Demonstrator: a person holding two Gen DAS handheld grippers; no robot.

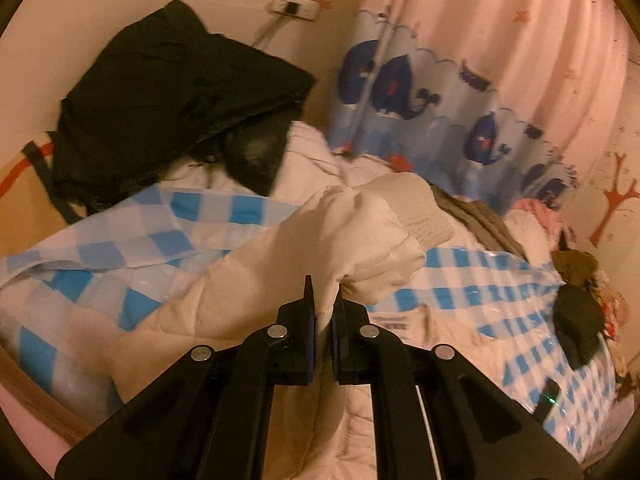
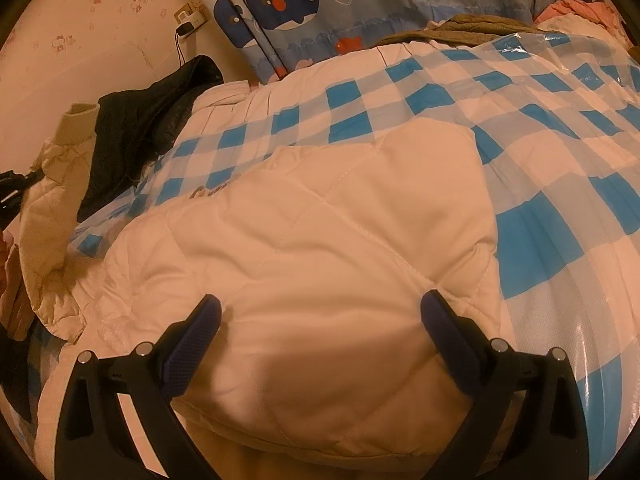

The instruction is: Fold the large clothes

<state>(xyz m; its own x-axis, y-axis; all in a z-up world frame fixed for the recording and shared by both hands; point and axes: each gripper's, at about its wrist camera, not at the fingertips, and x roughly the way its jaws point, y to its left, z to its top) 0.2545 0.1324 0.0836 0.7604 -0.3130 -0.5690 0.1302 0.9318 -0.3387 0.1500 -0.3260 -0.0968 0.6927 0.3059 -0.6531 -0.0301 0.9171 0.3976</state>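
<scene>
Spread on a bed over a blue-checked plastic sheet [image 2: 532, 128]: a cream quilted jacket [image 2: 320, 240]. Left gripper [image 1: 324, 308], jaws clamped on the jacket's sleeve [image 1: 320, 240], sleeve stretching up and away toward its ribbed cuff [image 1: 420, 208] near the whale curtain [image 1: 420, 92]. Right gripper [image 2: 320, 316], jaws wide apart, straddling the jacket body. Black garment [image 1: 168, 92] heaped by the wall.

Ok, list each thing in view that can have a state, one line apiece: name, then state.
left gripper: shut on the white jacket's sleeve.
right gripper: open, fingers resting on the jacket's folded body.
white jacket: body folded, lying on the checkered sheet.
sleeve: lifted off the sheet, cuff hanging free.
checkered sheet: spread out, wrinkled.
black garment: folded, piled by the wall.
whale curtain: hanging, drawn.
</scene>
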